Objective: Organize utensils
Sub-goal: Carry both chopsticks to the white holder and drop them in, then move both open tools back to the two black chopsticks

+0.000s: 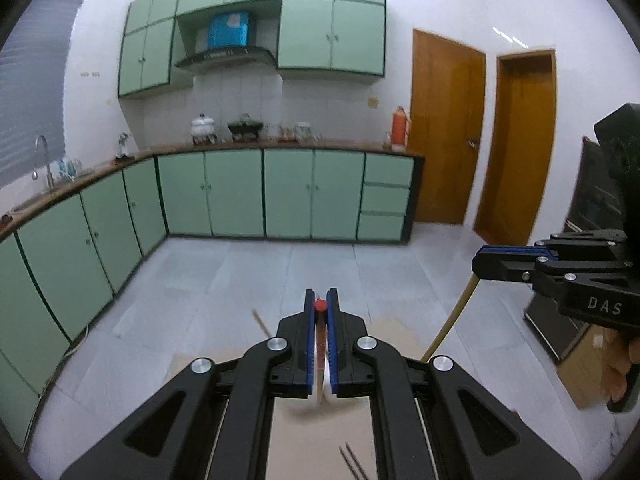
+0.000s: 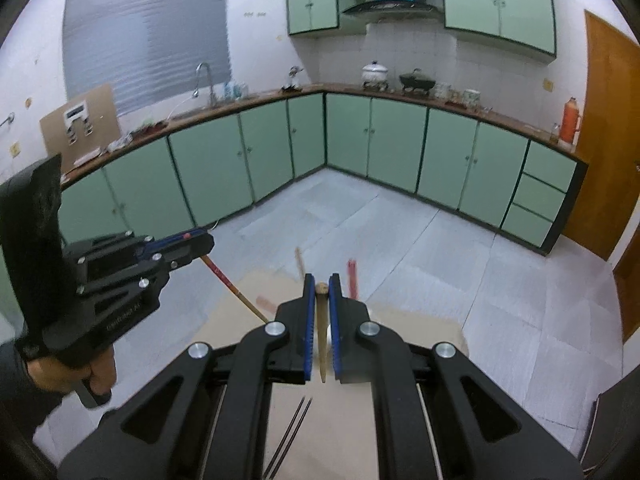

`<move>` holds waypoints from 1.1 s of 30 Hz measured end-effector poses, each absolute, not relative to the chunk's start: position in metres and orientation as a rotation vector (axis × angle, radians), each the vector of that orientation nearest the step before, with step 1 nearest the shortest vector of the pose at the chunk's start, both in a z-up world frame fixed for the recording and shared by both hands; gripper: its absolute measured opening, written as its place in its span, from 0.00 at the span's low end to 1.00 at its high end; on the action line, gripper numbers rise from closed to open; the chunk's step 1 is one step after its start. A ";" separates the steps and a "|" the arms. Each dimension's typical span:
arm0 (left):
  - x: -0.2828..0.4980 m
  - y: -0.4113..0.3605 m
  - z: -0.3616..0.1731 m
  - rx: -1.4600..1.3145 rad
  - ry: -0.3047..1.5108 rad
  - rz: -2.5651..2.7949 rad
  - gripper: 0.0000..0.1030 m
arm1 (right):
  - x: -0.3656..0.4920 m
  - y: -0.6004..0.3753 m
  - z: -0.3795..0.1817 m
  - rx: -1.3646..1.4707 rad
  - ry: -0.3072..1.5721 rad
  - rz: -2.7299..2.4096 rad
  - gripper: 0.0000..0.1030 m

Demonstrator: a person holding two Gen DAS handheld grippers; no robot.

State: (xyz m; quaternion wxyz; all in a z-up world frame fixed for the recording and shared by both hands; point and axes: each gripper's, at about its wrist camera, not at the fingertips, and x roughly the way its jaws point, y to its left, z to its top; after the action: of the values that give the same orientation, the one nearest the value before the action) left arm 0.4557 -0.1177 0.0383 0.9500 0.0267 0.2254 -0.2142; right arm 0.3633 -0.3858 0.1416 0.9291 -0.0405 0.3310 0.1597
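L wrist view: left gripper jaws closed tight on a red-tipped chopstick, stick running down between the blue pads. Right gripper at right edge, clamped on a yellowish stick hanging below it. Step looks like carry: both sticks lifted off the cardboard sheet. Dark chopstick pair lies on it.

R wrist view: right gripper pinched shut on a wooden chopstick. Left gripper at left, its stick angling down. Next prob needs a holder/drop spot; none visible. Loose red sticks blurred beyond; nothing blocks.
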 end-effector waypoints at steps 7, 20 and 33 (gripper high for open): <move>0.525 -0.139 0.010 0.031 0.463 -0.378 0.05 | 0.441 -0.402 0.105 -0.048 0.671 0.231 0.06; 0.567 -0.144 -0.096 0.030 0.653 -0.363 0.15 | 0.473 -0.432 0.001 0.078 0.781 0.193 0.14; 0.441 -0.086 -0.080 0.075 0.547 -0.384 0.59 | 0.292 -0.437 -0.032 0.004 0.623 0.282 0.25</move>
State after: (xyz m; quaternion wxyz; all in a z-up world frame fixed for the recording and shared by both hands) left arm 0.4412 -0.0860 -0.0799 0.9441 0.0366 0.2684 -0.1882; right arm 0.2916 -0.4371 -0.0315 0.9421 0.0020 0.3055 0.1384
